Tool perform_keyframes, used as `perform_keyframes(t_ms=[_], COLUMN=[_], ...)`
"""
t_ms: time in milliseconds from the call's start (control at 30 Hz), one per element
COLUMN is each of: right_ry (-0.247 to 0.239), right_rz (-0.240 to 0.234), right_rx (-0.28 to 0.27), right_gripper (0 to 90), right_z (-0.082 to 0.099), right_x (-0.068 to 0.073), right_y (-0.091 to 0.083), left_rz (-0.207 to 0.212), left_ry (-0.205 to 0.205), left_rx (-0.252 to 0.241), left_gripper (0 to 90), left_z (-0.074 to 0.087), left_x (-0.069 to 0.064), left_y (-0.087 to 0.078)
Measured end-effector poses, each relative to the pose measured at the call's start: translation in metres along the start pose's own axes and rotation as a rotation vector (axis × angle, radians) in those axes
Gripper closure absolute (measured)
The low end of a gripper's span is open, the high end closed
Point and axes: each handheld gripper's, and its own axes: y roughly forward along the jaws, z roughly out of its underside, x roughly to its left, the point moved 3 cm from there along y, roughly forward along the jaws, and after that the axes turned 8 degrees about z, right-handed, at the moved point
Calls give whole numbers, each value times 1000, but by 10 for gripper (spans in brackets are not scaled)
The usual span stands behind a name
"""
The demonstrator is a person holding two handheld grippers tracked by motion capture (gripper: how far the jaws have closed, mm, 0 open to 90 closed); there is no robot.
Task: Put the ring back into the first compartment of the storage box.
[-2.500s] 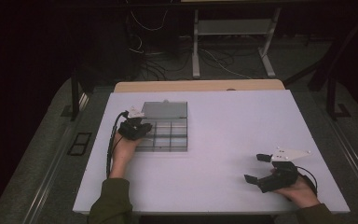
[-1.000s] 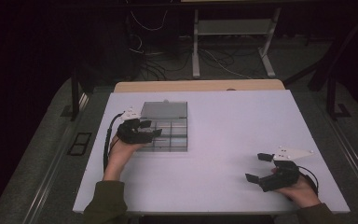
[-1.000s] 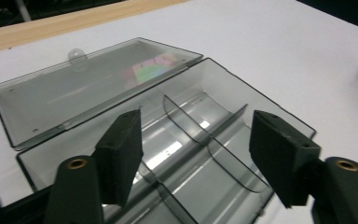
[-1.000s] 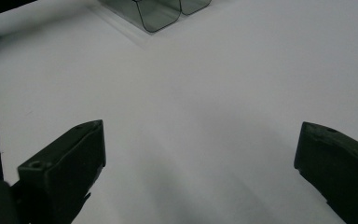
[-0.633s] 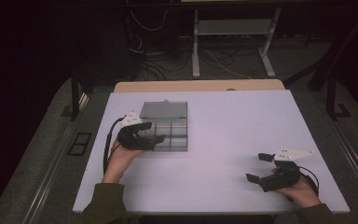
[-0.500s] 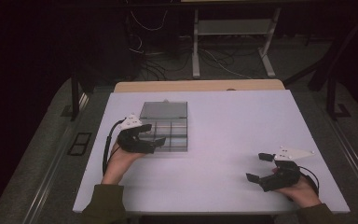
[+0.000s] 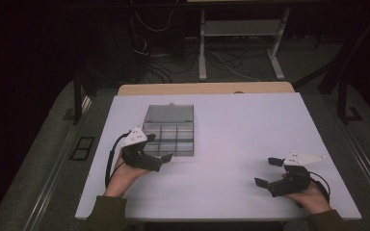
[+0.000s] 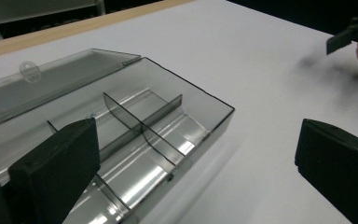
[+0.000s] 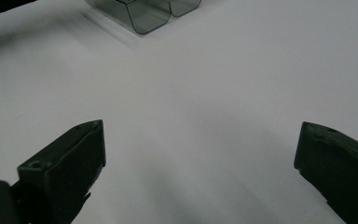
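Note:
A clear smoky plastic compartment box (image 7: 169, 138) lies on the white table (image 7: 231, 134), its lid (image 7: 168, 113) folded open behind it and its cells bare. My left gripper (image 7: 158, 149) hovers at the box's near left corner, and its jaws have just been opening. In the left gripper view the gripper (image 8: 196, 177) stands wide open over the box (image 8: 144, 126), pressing on nothing. My right gripper (image 7: 266, 172) rests open near the front right of the table, and in the right gripper view the gripper (image 9: 198, 172) has only bare table between its jaws.
A wooden strip (image 7: 207, 88) runs along the table's far edge. Beyond it are cables and a metal stand (image 7: 241, 43) on the dark floor. A corner of the box (image 9: 144, 14) lies far ahead of the right gripper.
My left gripper has slid from the box's left side toward the near edge and its jaws have spread wide. The right gripper has stayed put.

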Motion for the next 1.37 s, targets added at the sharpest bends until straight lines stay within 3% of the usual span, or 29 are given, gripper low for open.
perform_keyframes(t_ms=[733, 1367], right_ry=[-6, -8], right_rz=[3, 4], right_rx=[-1, -1], right_gripper=[17, 17], right_z=[0, 0], right_x=[0, 0], right_y=[0, 0], left_rz=[21, 22], left_ry=[29, 45], left_rx=[12, 36], left_gripper=[0, 0], left_z=[35, 44], left_x=[-22, -29], left_y=[-7, -7])
